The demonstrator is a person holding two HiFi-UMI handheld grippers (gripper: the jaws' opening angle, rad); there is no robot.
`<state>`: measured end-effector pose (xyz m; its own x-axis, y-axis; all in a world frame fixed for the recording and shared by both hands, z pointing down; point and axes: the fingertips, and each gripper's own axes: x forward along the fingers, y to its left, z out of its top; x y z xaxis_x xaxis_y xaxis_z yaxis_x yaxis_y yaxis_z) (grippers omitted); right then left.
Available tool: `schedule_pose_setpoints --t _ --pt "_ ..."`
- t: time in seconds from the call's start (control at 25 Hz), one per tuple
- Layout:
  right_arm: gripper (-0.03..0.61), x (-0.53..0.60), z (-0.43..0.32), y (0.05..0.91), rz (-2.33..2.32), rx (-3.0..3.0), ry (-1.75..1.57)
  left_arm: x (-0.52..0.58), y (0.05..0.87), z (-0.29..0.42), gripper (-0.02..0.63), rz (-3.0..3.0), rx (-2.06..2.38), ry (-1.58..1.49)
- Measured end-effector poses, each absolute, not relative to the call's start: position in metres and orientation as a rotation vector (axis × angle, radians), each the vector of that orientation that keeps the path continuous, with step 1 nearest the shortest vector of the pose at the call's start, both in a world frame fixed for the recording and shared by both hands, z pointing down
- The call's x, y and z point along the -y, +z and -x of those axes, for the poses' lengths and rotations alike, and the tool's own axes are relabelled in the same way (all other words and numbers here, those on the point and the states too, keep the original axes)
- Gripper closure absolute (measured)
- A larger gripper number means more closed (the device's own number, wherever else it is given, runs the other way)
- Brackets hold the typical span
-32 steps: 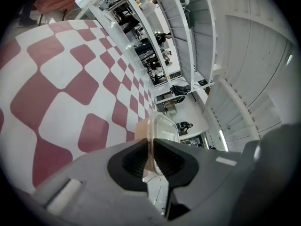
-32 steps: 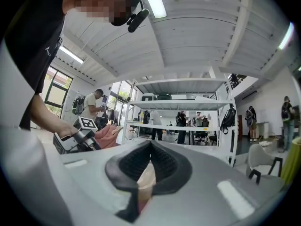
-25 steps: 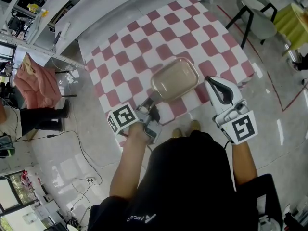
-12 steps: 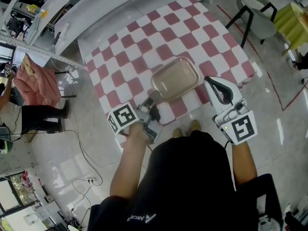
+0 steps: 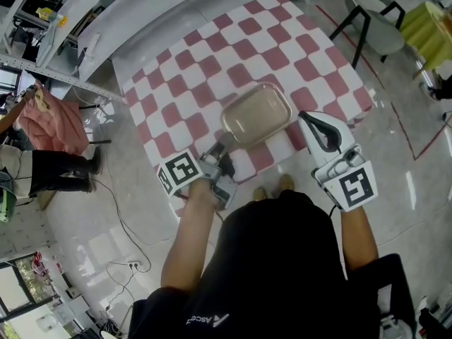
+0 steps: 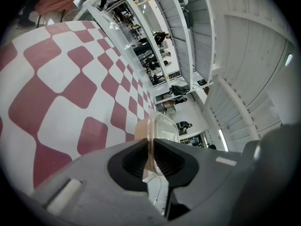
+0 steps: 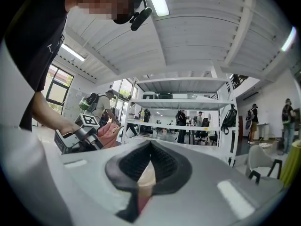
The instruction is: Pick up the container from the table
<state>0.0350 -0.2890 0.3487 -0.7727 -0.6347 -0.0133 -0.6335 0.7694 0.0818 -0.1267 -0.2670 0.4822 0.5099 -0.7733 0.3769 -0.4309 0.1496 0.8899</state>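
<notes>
A beige rectangular container (image 5: 256, 115) with a clear lid is over the near part of the red-and-white checked table (image 5: 212, 62). My left gripper (image 5: 220, 147) is shut on the rim at its near-left corner. In the left gripper view the lid's thin edge (image 6: 160, 126) runs between the dark pads (image 6: 134, 161) of the left gripper (image 6: 150, 157). My right gripper (image 5: 308, 121) hangs just right of the container, apart from it. In the right gripper view the right gripper (image 7: 149, 161) has its pads (image 7: 167, 168) meeting at the tips with nothing held.
The table's near edge (image 5: 268, 171) is right in front of the person's feet. A chair (image 5: 374, 13) and a yellow-green cloth (image 5: 431, 27) stand at the far right. At the left are metal shelves (image 5: 42, 20), a bystander with pink cloth (image 5: 49, 122), and floor cables (image 5: 120, 224).
Both grippers and the container have stayed where they were. Only the bystander at the left edge has shifted.
</notes>
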Motion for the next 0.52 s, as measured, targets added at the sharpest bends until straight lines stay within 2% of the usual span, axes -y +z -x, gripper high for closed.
schedule_pose_setpoints --t 0.52 --pt "0.575 0.2862 -0.037 0.3492 -1.043 2.94 -0.133 0.2663 0.4836 0.1248 0.566 -1.479 1.105 -0.333"
